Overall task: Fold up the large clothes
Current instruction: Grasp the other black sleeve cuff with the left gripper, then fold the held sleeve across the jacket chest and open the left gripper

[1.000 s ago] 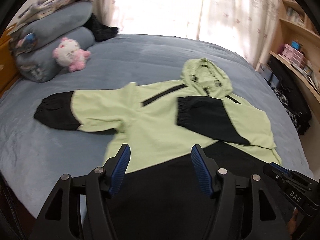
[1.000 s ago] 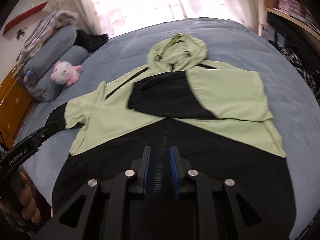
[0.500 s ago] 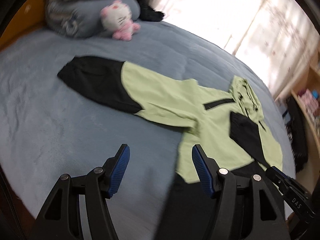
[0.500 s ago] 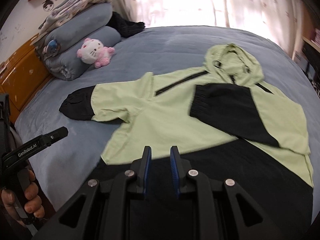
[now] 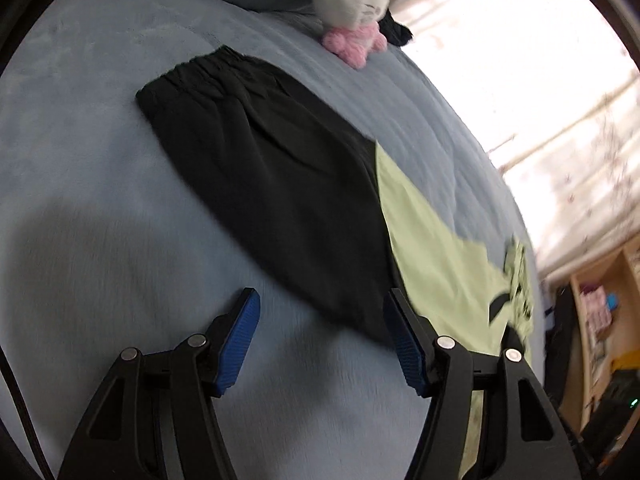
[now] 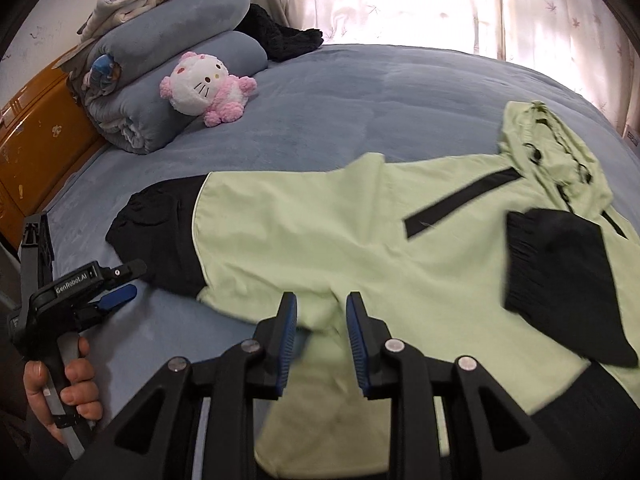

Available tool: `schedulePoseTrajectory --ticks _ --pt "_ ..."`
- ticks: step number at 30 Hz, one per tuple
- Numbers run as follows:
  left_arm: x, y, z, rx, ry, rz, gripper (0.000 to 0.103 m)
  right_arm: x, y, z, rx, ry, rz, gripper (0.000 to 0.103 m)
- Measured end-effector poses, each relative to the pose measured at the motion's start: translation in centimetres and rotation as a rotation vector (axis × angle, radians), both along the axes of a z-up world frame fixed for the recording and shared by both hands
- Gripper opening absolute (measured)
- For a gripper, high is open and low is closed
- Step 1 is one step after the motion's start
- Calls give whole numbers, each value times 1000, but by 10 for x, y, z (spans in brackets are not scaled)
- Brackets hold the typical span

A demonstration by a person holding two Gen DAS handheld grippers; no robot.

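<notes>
A light-green hoodie [image 6: 320, 240] with black sleeve ends and a black hem lies flat on the blue bed [image 6: 340, 92]. One sleeve [image 6: 560, 276] is folded across the chest. The other sleeve lies stretched out, its black end [image 5: 272, 168] just ahead of my left gripper [image 5: 322, 294]. That gripper is open and low over the bedcover, with nothing between its fingers. It also shows in the right wrist view [image 6: 128, 282], held by a hand beside the black sleeve end [image 6: 160, 236]. My right gripper [image 6: 321, 300] hovers over the green fabric near the armpit, its jaws opening and empty.
A pink-and-white plush toy [image 6: 204, 88] leans on rolled blue blankets [image 6: 160, 72] at the bed's head, beside an orange headboard [image 6: 36, 140]. Bright curtains [image 6: 440, 0] hang behind the bed. Shelves [image 5: 600, 312] stand on the far side.
My left gripper swung left and down, from over the black hem to the outstretched sleeve's black end. My right gripper moved left over the garment and its jaws parted a little.
</notes>
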State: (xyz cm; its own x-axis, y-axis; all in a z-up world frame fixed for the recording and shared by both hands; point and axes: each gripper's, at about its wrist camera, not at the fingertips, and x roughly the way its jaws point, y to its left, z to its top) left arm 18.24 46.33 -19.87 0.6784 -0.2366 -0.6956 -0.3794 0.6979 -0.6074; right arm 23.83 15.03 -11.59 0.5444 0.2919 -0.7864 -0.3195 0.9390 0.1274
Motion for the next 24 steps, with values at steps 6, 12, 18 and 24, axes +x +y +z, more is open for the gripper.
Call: schedulePoseTrajectory --ticks 6,12,18,24 --pt "35 27 -14 -29 -18 35 56 24 21 -15 -16 -2 4 25" --pt "41 37 -21 -16 -18 58 9 28 25 -23 -14 8 7 25" --pt "30 14 22 127 -64 63 3 19 6 -11 31 10 5 25" --pt "22 -66 128 259 -252 -76 3 -1 -43 14 86 -15 -48 25"
